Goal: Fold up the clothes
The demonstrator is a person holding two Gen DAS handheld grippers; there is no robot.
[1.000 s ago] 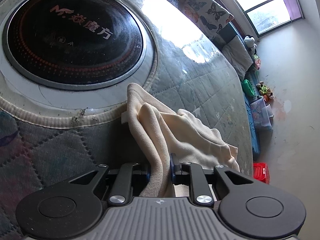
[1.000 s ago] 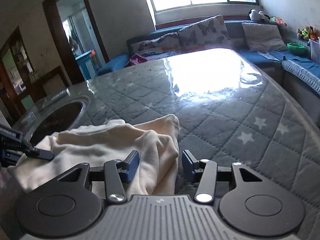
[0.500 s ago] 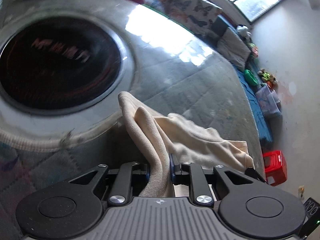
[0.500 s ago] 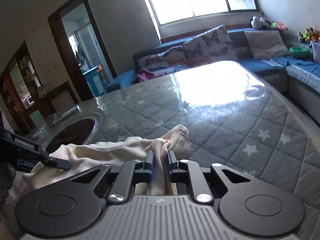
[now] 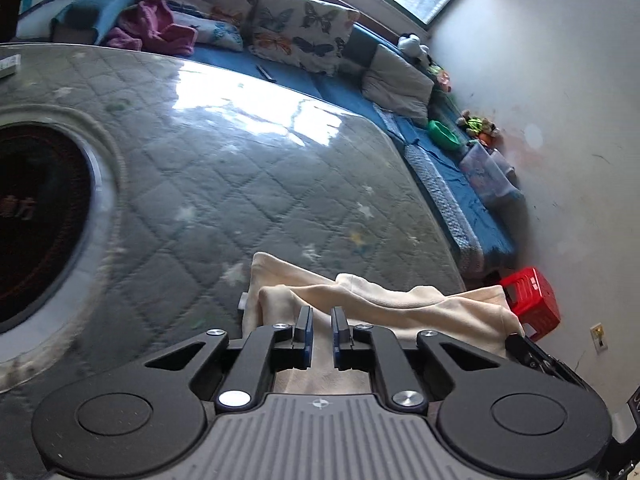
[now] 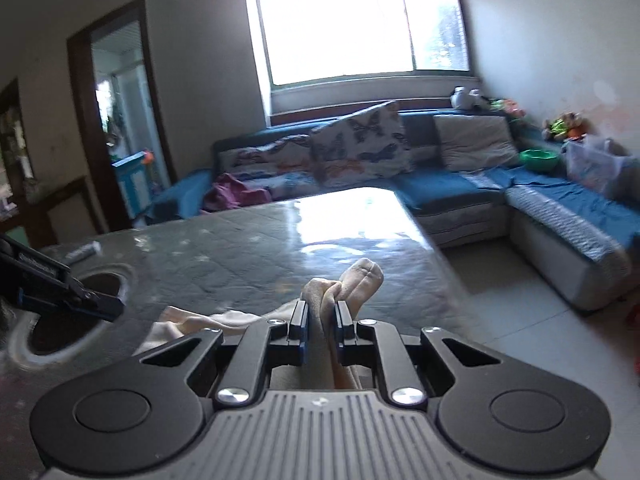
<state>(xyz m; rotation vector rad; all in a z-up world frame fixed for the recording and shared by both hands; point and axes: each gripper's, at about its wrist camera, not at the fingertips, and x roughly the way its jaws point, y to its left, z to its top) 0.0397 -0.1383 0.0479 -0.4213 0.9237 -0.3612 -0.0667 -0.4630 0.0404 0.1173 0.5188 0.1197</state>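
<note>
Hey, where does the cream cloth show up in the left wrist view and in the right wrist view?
Left wrist: cream cloth at bottom centre, just past the left gripper.
Right wrist: cream cloth at lower centre, bunched between the fingers of the right gripper.
Shared landmark: butterfly cushion on the sofa.
</note>
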